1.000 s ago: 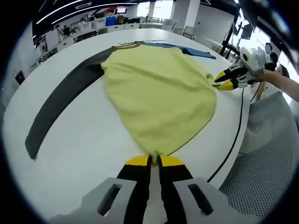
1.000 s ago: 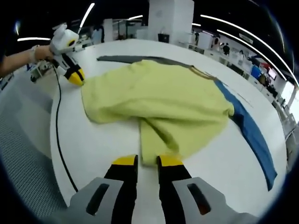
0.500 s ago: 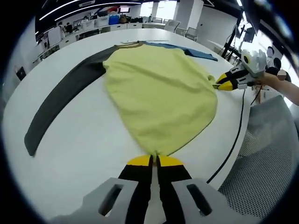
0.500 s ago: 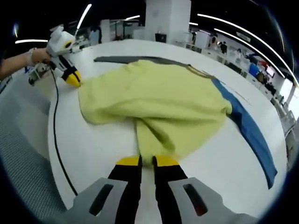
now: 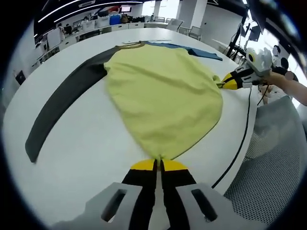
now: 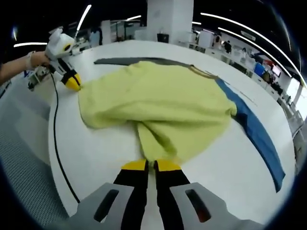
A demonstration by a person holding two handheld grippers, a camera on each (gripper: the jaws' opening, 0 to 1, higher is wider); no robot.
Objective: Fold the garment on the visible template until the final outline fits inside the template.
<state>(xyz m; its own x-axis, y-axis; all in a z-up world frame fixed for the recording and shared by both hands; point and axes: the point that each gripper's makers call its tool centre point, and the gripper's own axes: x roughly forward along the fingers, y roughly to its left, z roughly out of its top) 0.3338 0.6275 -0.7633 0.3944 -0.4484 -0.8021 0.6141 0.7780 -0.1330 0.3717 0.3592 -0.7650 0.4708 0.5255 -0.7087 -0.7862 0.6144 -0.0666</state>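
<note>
Table: white, round, carrying everything.
Garment: yellow body spread flat on table, one sleeve dark grey, the other blue.
Left gripper: jaws pinching near hem.
Right gripper: jaws pinching bunched hem corner.
Cable: black, along table edge.

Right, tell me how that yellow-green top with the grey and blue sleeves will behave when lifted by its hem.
The yellow-green top is likely floppy: it already bunches at the right gripper. Probably light, lying thin on the white table. Its grey sleeve would likely trail.
</note>
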